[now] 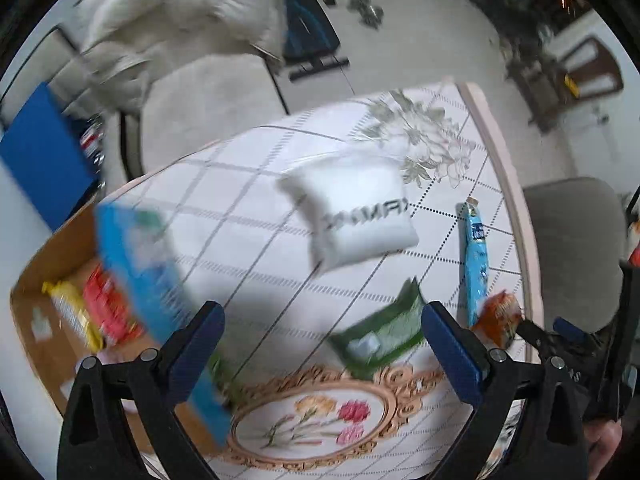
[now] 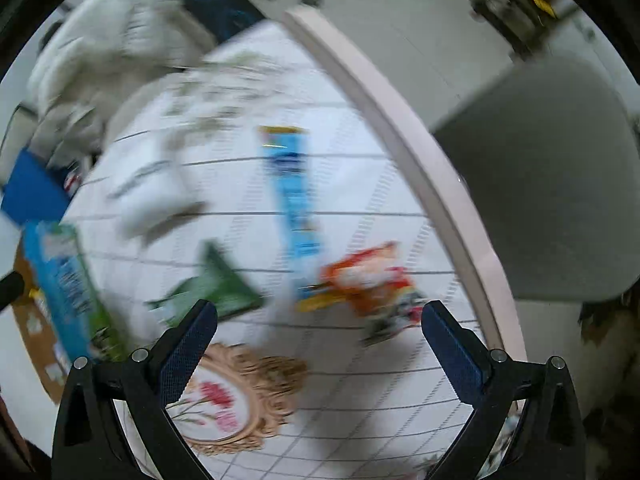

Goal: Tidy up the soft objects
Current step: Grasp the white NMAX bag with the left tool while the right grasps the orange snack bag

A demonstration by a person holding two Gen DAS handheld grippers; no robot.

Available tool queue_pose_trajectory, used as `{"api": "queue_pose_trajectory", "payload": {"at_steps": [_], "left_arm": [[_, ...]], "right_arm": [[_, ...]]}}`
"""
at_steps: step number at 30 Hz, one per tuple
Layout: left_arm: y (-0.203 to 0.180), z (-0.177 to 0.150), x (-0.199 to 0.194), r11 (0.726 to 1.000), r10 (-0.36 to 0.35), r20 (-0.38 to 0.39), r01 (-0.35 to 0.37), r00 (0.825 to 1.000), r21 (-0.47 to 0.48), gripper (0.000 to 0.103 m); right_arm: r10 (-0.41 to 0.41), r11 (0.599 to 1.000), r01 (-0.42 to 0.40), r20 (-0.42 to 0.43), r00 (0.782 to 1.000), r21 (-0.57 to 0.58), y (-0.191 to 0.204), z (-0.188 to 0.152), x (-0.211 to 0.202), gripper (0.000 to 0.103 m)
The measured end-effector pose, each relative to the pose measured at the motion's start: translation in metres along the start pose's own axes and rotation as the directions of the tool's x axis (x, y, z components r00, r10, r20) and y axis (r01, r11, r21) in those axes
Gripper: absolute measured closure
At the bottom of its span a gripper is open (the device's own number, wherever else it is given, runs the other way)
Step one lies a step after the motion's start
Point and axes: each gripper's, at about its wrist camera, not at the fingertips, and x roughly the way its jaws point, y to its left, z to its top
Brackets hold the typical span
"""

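Soft packets lie on a table with a white checked cloth (image 1: pixel 256 184). A white pillow pack (image 1: pixel 356 208) sits mid-table, a green pouch (image 1: pixel 380 336) nearer me, a long light-blue packet (image 1: pixel 476 256) and an orange snack bag (image 1: pixel 498 316) at the right. A blue packet (image 1: pixel 148 280) stands blurred at the edge of a cardboard box (image 1: pixel 36 288) holding yellow and red packs. My left gripper (image 1: pixel 322 344) is open and empty above the cloth. My right gripper (image 2: pixel 320 344) is open and empty, above the orange bag (image 2: pixel 368 280), the green pouch (image 2: pixel 216 284) and the light-blue packet (image 2: pixel 294 196).
A grey chair (image 1: pixel 576 248) stands right of the table's pink edge (image 1: pixel 516 208). A pale sofa with a cream blanket (image 1: pixel 172 28) lies beyond the table. A blue board (image 1: pixel 44 156) stands at the left. Both views are motion-blurred.
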Motion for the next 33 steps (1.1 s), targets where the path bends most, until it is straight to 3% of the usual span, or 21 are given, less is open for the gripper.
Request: {"api": "queue_pose_trajectory", "payload": {"at_steps": [8,17,19,21,24,28,33], "left_arm": [[-0.037,0.065,0.088,1.0,0.021,-0.183,-0.019,0.983,0.011,0.002],[-0.033,0.077,0.153,0.998,0.053,-0.286,-0.062,0.957,-0.025,0.003],[-0.03,0.073,0.156,0.997,0.052,-0.26,-0.064,0.964,-0.04,0.017],[-0.029,0.069,0.152,0.997,0.05,-0.228,-0.063,0.972,-0.05,0.022],[-0.035,0.057,0.141,0.998,0.055,-0.186,-0.061,0.981,-0.026,0.027],[-0.038,0.032,0.108,0.999,0.037,-0.102,-0.037,0.994,-0.007,0.027],[-0.026,-0.014,0.049,0.999,-0.043,-0.01,0.043,0.999,-0.014,0.027]], "right_arm": [[0.026,1.0,-0.028,-0.112,0.993,-0.013,-0.038,0.007,0.05,0.001],[0.031,0.998,-0.039,-0.179,0.983,-0.044,-0.034,0.017,0.083,0.009],[0.04,0.998,-0.05,-0.2,0.979,-0.045,-0.033,0.017,0.091,0.027],[0.033,0.998,-0.045,-0.213,0.976,-0.048,-0.031,0.016,0.095,0.047],[0.018,0.998,-0.03,-0.195,0.981,-0.057,-0.031,0.011,0.092,0.056],[0.014,0.998,-0.023,-0.173,0.985,-0.052,-0.03,-0.009,0.082,0.058],[0.044,0.995,-0.053,-0.098,0.994,-0.09,-0.011,-0.049,0.038,0.059]]}}
